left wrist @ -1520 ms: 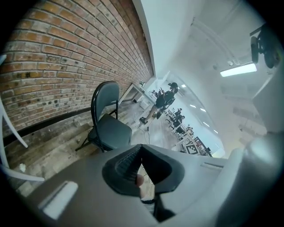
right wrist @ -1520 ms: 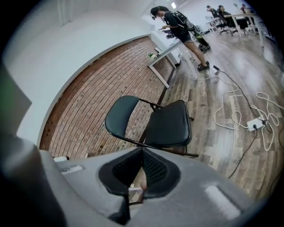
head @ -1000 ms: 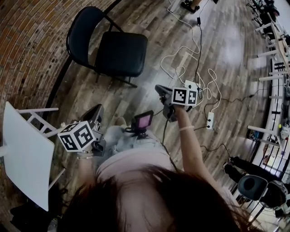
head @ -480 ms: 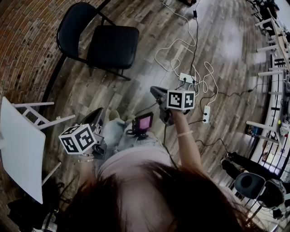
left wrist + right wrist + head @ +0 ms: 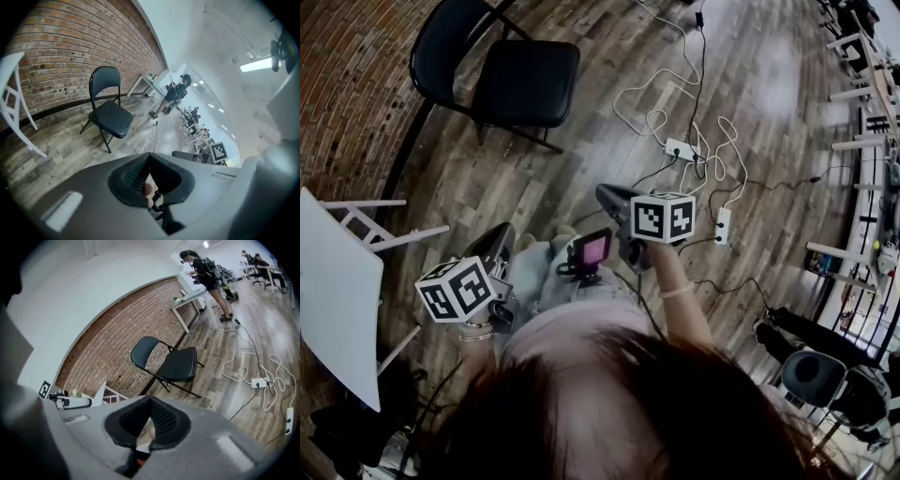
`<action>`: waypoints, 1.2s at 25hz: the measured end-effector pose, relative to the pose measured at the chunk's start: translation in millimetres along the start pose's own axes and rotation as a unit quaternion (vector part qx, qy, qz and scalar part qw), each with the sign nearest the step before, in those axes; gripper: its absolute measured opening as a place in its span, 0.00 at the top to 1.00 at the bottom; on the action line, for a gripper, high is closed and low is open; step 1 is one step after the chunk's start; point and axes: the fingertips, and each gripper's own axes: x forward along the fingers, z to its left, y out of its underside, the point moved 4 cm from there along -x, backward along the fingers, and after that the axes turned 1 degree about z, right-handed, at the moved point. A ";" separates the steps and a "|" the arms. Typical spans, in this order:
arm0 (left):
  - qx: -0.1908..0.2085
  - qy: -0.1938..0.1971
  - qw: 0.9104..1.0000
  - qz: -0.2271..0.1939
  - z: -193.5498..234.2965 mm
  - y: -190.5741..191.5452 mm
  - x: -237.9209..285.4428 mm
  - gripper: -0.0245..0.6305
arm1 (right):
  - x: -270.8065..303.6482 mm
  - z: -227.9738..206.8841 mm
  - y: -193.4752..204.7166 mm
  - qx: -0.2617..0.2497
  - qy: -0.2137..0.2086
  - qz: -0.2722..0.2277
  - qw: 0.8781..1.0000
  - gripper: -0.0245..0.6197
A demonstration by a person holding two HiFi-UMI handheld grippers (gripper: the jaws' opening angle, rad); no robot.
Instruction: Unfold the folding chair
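Holding left gripper [image 5: 149, 155] and right gripper [image 5: 150, 400] with jaws together, empty, well apart from the unfolded folding chair [image 5: 525, 82] by brick wall [image 5: 352, 84].

Folding chair [image 5: 525, 82] ahead of my jaws, backrest toward brick wall [image 5: 356, 84]; cables [image 5: 675, 103] right of it; table [image 5: 333, 300] left of my left gripper [image 5: 500, 239].

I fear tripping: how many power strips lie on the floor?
2. The far power strip lies right of the black folding chair; the near power strip lies lower right of it in the head view. Others may be hidden.
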 end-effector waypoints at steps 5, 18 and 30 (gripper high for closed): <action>0.035 0.001 0.999 0.014 -0.1 4.1 -16.3 0.97 | -4.1 28.7 8.4 -0.012 0.004 -0.015 1.000 0.97; 0.051 0.007 0.998 -0.023 31.3 -6.6 -84.6 0.97 | -17.4 97.4 15.8 -0.039 0.056 -0.065 0.996 0.97; 0.092 0.020 0.992 -0.080 10.7 -29.1 -110.2 0.97 | -33.0 138.0 10.3 -0.091 0.038 -0.078 0.992 0.97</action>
